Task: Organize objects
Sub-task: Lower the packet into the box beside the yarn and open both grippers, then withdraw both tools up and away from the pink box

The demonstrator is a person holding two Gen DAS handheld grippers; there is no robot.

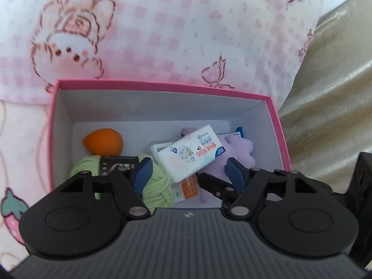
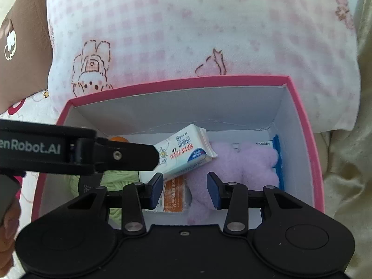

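My pink box [image 2: 302, 125] is crowded: the tissue pack [image 2: 186, 153] lies tilted over the middle, yarn [image 1: 158, 186] fills seven o'clock, the orange egg [image 1: 103, 140] sits at ten and purple plush [image 2: 246, 162] blocks three to five. Bare floor shows only along the far wall around twelve. My left gripper [image 2: 148, 155] crosses from nine, seemingly just over the pack.

Two fisheye wrist cameras look steeply down along their jaws into the same pink box [image 1: 162, 86], both close above its near edge. The left view sits toward the box's left half; the right view sits farther right. Both share the tissue pack [image 2: 186, 151] and the checked pink blanket [image 1: 186, 23] behind.
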